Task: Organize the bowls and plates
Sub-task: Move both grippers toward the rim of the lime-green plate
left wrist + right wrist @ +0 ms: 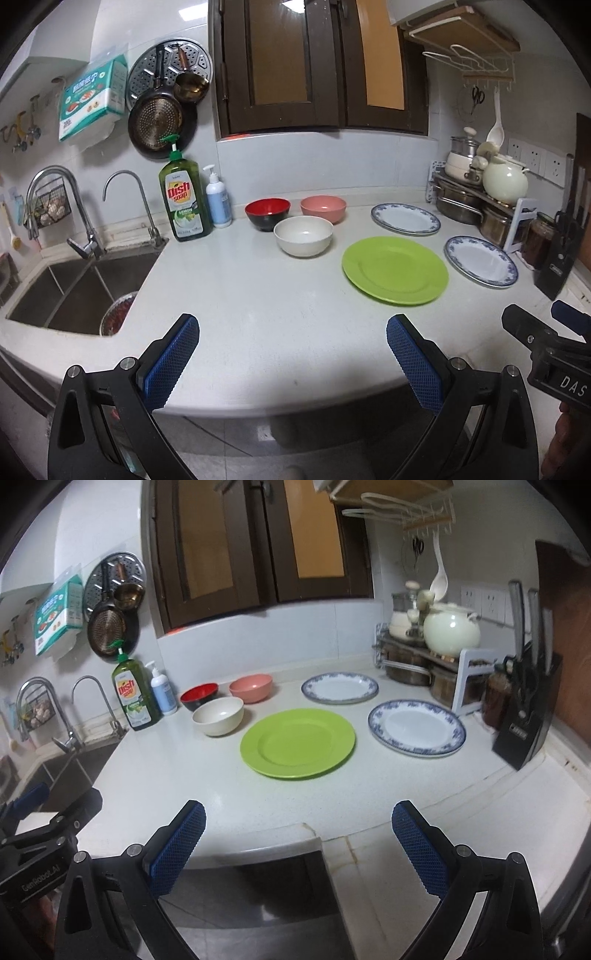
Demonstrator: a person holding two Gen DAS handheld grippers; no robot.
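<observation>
A green plate (297, 743) lies flat near the middle of the white counter (184, 775), with two blue-rimmed white plates beside it: one to its right (416, 728) and one further back (340, 688), none touching. Left of the green plate three bowls sit close together: a cream bowl (218, 715) in front, a red-and-black bowl (199, 696) and a pink bowl (251, 688) behind it.

Both tools hover over the counter's near edge, empty. The left tool (291, 362) has its blue pads spread wide; the right tool (298, 845) is likewise wide apart.

At the back left a green bottle (184, 199) reads "Dish soap" and "LEMON", next to a white pump bottle (218, 201) and a steel sink (66, 291) with two taps. Pans hang on the tiled wall beside a dark wooden window (317, 66). On the right stand a pot rack (424, 657) and a black knife block (524, 716). The tool bodies bear "GenRobot.AI" and "DAS".
</observation>
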